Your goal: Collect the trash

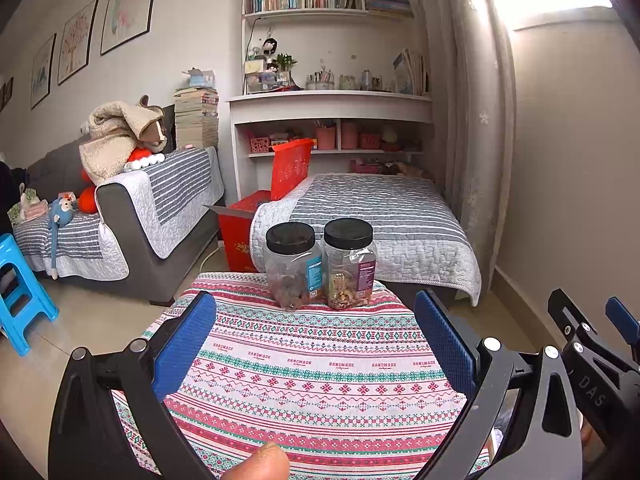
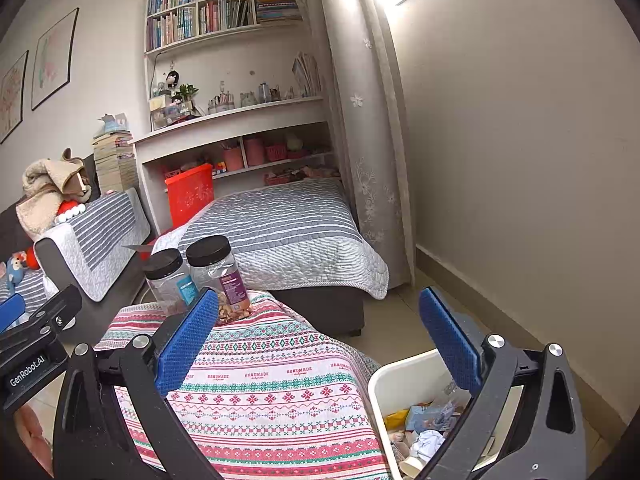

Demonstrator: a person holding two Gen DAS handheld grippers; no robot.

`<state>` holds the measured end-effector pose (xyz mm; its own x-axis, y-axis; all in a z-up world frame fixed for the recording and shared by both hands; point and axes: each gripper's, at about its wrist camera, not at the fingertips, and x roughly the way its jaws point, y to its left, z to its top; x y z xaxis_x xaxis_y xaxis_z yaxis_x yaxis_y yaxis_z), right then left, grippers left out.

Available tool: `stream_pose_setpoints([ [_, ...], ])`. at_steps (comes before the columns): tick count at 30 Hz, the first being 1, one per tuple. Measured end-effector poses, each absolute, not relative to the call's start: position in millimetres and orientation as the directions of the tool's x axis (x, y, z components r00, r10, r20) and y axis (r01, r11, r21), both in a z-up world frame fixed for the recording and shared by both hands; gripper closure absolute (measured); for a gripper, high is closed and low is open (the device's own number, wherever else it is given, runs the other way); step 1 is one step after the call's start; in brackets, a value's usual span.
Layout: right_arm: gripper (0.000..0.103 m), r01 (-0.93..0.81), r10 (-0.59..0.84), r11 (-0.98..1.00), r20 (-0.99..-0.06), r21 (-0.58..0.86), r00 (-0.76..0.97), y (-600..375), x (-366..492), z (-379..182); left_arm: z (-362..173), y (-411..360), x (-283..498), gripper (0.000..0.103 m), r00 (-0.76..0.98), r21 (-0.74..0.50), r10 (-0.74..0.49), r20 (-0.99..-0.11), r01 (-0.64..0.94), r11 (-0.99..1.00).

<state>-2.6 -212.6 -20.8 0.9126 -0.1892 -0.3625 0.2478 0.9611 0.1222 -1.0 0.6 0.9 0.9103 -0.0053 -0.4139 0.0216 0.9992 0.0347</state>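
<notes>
A white bin stands on the floor right of the table and holds several crumpled papers and wrappers. My right gripper is open and empty, above the table's right edge and the bin. My left gripper is open and empty over the patterned tablecloth. The right gripper also shows at the right edge of the left wrist view, and the left one at the left edge of the right wrist view. No loose trash shows on the cloth.
Two black-lidded clear jars stand at the table's far edge. Behind are a striped bed, a grey sofa, red boxes, a blue stool and white shelves.
</notes>
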Motion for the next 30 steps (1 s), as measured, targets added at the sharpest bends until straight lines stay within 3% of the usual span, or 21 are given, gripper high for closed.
stream_pose_setpoints([
  [30, 0.007, 0.248, -0.190, 0.961, -0.363, 0.121, 0.912, -213.6, -2.2, -21.2, -0.7, 3.0, -2.1, 0.007, 0.909, 0.032, -0.005, -0.417, 0.021, 0.999],
])
